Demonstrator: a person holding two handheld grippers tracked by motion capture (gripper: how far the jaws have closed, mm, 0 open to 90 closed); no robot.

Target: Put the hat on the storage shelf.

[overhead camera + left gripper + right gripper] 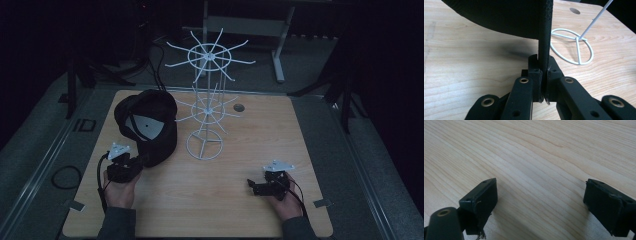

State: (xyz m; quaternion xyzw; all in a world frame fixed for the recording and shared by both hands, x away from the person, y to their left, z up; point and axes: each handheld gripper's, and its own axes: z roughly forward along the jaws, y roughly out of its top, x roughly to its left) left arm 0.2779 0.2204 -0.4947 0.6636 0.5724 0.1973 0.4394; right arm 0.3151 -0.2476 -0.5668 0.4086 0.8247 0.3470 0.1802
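Left gripper [543, 75] pinching brim of black cap [150, 125]; cap sits on table [225, 200] just left of white wire rack [205, 100]; right gripper [541, 202] jaws spread wide, low over bare wood.

My wooden table [210, 200], a white wire rack [206, 107] upright mid-table, a small round hole [239, 107] just behind.

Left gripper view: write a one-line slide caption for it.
Left tool shut on the brim edge of a black cap, lifted above the wooden table, beside the white wire rack's ring base.
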